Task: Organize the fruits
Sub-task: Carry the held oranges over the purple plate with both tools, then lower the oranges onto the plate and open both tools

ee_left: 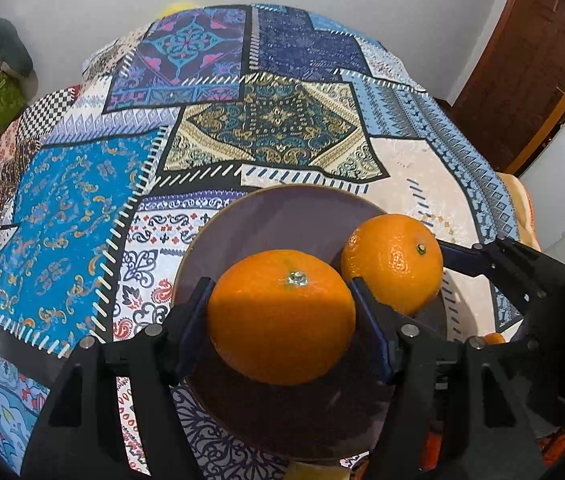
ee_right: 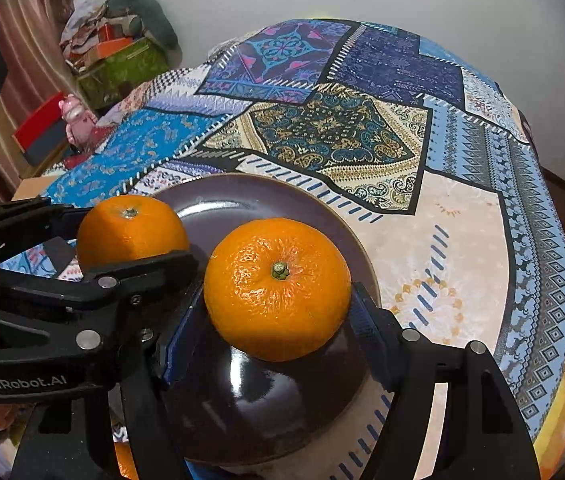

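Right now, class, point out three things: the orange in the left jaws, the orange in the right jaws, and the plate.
Left orange (ee_left: 282, 316): left wrist view, middle of its peel.
Right orange (ee_right: 278, 288): right wrist view, beside its stem.
Plate (ee_right: 242, 196): right wrist view, bare far side.

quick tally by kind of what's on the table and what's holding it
oranges: 2, one in the left gripper at, one in the right gripper at
plates: 1, dark plate
grippers: 2
patchwork tablecloth: 1
total: 6
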A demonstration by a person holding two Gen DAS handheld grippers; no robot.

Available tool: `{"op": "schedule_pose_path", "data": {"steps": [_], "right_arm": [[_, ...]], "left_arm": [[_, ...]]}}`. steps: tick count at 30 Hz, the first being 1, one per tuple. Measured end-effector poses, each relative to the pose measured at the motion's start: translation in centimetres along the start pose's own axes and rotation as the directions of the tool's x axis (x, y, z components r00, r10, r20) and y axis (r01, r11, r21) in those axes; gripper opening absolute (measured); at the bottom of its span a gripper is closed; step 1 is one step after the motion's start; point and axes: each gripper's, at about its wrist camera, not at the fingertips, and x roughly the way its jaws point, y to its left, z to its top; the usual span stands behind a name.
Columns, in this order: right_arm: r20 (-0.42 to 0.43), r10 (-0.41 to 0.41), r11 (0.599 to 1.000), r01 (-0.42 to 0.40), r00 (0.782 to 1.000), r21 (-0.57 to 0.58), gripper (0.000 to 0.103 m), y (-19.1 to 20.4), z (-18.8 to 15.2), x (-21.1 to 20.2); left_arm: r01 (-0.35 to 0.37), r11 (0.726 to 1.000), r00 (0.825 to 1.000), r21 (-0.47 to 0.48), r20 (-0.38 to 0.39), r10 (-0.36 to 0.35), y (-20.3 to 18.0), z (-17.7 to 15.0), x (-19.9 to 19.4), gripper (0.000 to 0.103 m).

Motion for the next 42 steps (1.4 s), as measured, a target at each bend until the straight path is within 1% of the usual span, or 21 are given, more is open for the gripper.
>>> {"op": "schedule_pose_path", "data": {"steps": [6, 8, 11, 14, 17, 21, 30, 34, 37, 42], "right_arm": [[-0.035, -0.014, 1.0, 0.013, 0.999, -0.015, 0.068, 0.1, -0.2, 0.7], [-0.037, -0.014, 1.0, 0.013, 0.999, -0.019, 0.068, 0.2, -0.2, 0.6], [-0.037, -0.001, 1.0, 0.001, 0.999, -0.016, 0.069, 0.2, -0.2, 0.5], [-0.013, -0.001, 1.0, 0.001, 1.0, -0.008, 0.069, 0.1, -0.1, -0.2], [0.012, -0.004, 1.0, 0.004, 1.0, -0.013, 0.07, 0.2, 0.1, -1.2], [0.047, -0.017, 1.0, 0.018, 0.999, -0.023, 0.07, 0.3, 0.0, -2.9], [0.147, -0.043, 0.999, 0.042, 0.988, 0.01, 0.071, -0.2, -1.3, -8.7], [0.194, -0.066, 0.998, 0.062, 0.979, 0.029, 0.071, -0.6, -2.4, -11.6], [0.215, -0.085, 0.996, 0.077, 0.973, 0.045, 0.071, -1.1, -3.5, -13.3], [0.224, -0.107, 0.992, 0.091, 0.969, 0.082, 0.072, -2.1, -5.8, -15.0]], "left_arm": [[0.015, 1.0, 0.999, -0.021, -0.034, -0.015, 0.3, -0.3, 1.0, 0.067], [0.016, 1.0, 1.0, -0.021, -0.019, -0.017, 0.3, -0.4, 0.7, 0.067], [0.005, 1.0, 1.0, 0.012, 0.023, -0.006, -0.4, -0.3, -0.5, 0.068], [-0.009, 0.999, 0.999, 0.036, 0.047, 0.008, -0.9, -0.1, -1.5, 0.068], [-0.006, 0.999, 0.998, 0.032, 0.064, 0.004, -1.1, -0.1, -2.6, 0.068], [0.006, 1.0, 0.996, 0.016, 0.092, -0.008, -1.2, -0.3, -4.5, 0.068], [0.002, 0.999, 0.984, 0.037, 0.18, -0.008, -2.6, -1.8, -10.3, 0.068], [0.008, 0.999, 0.981, 0.04, 0.193, -0.015, -3.3, -3.1, -12.1, 0.068], [0.011, 0.999, 0.981, 0.045, 0.19, -0.02, -3.9, -4.0, -12.7, 0.069], [0.019, 0.998, 0.986, 0.054, 0.165, -0.028, -5.2, -5.9, -13.0, 0.069]]}}
